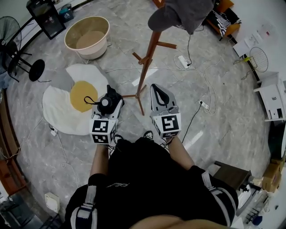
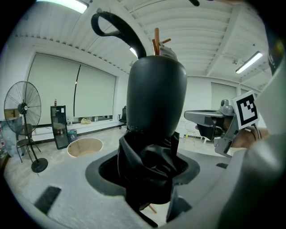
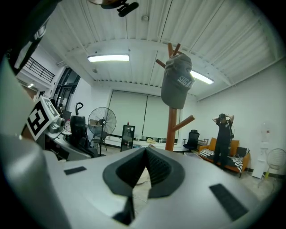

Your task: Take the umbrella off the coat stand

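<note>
The left gripper (image 2: 149,176) clamps the folded black umbrella (image 2: 156,98) upright, apart from the coat stand (image 1: 146,60) — the right gripper (image 3: 145,154) is closed on nothing. White lettering on the hung grey cap (image 3: 176,85) is unreadable.

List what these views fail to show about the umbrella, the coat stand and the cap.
- Left gripper view: black fabric of the umbrella covers where the pads of the left gripper press.
- Head view: the grey cap, itself cut by the upper edge, covers the top of the coat stand.
- Right gripper view: the right gripper hides the coat stand's feet; the grey cap's print is too small to read.
</note>
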Motion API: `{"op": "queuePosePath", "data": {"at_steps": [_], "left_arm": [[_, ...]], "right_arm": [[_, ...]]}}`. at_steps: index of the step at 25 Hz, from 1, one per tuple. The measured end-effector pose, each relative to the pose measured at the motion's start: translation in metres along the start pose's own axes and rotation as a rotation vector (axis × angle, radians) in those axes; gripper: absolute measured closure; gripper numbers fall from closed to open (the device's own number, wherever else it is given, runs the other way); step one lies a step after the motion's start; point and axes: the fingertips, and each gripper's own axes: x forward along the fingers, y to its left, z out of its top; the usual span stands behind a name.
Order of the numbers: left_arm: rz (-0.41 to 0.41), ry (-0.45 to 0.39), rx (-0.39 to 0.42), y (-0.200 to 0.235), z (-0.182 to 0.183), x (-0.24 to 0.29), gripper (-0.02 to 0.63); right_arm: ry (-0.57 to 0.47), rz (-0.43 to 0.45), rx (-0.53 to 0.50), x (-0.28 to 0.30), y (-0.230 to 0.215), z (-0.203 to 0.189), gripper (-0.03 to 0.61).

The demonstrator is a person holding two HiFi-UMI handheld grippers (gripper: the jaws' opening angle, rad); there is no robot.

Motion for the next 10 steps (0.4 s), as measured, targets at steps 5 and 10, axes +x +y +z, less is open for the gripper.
{"op": "queuePosePath", "data": {"at_steps": [5, 10], "left_arm": [[-0.002, 0.001, -0.005, -0.0038, -0.0018, 0.0012, 0.351], [-0.005, 0.017, -0.003, -0.0067, -0.0090, -0.0031, 0.353]], "right_arm": [[0.003, 0.002, -0.005, -0.0031, -0.0008, -0.0015, 0.574], [0.010, 0.005, 0.006, -0.0082, 0.0042, -0.0071, 0.574]]}}
